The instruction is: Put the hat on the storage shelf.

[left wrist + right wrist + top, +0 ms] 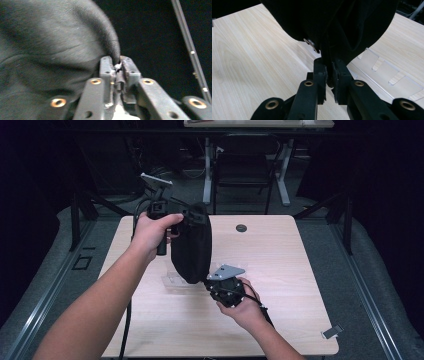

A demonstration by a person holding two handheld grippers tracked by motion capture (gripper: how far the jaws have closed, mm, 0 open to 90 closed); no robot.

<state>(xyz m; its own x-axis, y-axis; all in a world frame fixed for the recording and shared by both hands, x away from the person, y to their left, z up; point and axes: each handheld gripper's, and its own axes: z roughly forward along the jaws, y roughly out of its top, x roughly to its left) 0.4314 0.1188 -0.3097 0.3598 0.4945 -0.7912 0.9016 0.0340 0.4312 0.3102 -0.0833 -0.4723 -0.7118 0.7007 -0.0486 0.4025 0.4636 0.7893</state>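
High view: black cloth bag (191, 245) hangs above table (280, 260) | left gripper (115, 67) pinches its hem; right gripper (329, 71) clamps its bottom beside metal eyelet (311, 45)

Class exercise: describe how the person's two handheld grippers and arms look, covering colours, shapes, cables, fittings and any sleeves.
Both forearms are bare, with no sleeves in sight. The left gripper is black with a pistol-style handle, a grey three-cornered plate on top and a black cable trailing down. The right gripper is black too, with its own grey plate dotted with screws and a black cable. Up close, each has two black jaws with brass-coloured rivets.

Bag (192, 245) above table (280, 270), between tongs
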